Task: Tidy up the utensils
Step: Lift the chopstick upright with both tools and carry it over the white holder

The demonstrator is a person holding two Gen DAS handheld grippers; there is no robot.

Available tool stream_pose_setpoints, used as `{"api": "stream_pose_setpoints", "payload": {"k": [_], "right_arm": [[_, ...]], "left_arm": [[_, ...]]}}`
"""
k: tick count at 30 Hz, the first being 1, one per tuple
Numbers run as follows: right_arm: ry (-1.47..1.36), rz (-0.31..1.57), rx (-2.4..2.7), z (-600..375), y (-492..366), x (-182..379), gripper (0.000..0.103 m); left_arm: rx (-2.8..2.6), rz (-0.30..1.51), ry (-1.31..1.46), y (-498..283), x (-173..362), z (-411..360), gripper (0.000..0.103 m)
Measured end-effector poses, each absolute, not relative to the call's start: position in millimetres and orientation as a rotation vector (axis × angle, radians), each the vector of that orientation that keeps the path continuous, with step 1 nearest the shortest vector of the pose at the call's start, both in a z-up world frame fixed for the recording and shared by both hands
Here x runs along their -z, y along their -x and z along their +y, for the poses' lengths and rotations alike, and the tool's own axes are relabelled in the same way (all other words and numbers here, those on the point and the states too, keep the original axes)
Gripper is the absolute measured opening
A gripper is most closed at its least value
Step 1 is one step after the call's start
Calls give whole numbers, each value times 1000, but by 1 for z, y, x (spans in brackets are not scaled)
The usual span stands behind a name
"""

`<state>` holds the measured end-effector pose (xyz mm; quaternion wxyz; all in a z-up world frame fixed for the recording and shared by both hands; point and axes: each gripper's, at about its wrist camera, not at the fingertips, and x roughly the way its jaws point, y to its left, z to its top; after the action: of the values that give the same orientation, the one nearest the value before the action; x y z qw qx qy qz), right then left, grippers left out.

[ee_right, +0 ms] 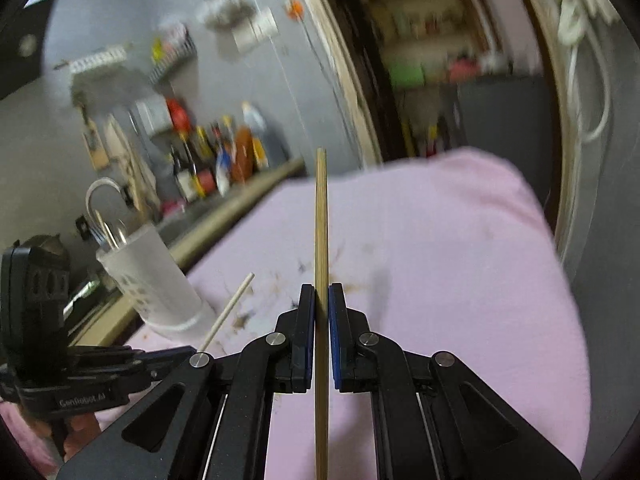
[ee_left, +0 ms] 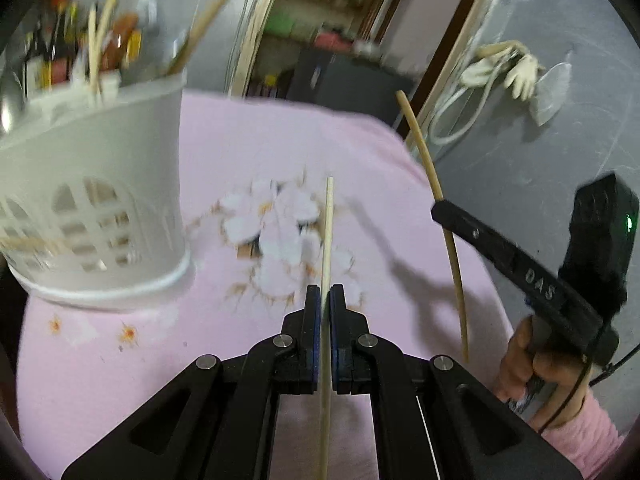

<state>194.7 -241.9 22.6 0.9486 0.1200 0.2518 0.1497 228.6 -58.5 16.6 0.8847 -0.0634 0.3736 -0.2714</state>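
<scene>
My left gripper [ee_left: 325, 294] is shut on a pale wooden chopstick [ee_left: 327, 240] that points forward over the pink cloth. My right gripper [ee_right: 321, 294] is shut on a darker bamboo chopstick [ee_right: 321, 216] held upright above the cloth. The right gripper [ee_left: 440, 210] also shows in the left wrist view at the right, with its chopstick [ee_left: 448, 232] through the fingers. The left gripper [ee_right: 188, 354] and the tip of its chopstick [ee_right: 232, 308] show at the lower left of the right wrist view. A white perforated utensil basket [ee_left: 96, 200] stands on the cloth at the left and holds several chopsticks; it also shows in the right wrist view [ee_right: 156, 280].
The table carries a pink cloth [ee_left: 248, 152] with a flower print [ee_left: 280, 236]. Bottles and jars [ee_right: 216, 156] line a counter behind the basket. A doorway with shelves [ee_right: 432, 60] lies beyond the table's far edge. A power strip and cables [ee_left: 496, 72] hang on the grey wall at the right.
</scene>
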Motion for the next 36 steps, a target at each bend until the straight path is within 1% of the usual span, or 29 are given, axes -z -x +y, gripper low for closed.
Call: {"api": "stream_pose_setpoints", "payload": {"k": [9,17,20,26,36], "right_arm": [[-172,198,-240,-233,-153,-55,5],[-99,-73,-184,-216,-125,-92,5],[-74,-146,-161,-206,-119,-106,5],[-81,-215,-187,-188,-124,-126,5],[-159,-257,-349,-131,-160,-140,5]], "left_arm": [[527,395,159,-191,-54,-47,2],[456,162,145,-168,-89,-37,2],[435,110,147,-164,-103,-22,2],[376,29,146,-164,-130,8,2],[251,31,200,-200,-137,79,2]]}}
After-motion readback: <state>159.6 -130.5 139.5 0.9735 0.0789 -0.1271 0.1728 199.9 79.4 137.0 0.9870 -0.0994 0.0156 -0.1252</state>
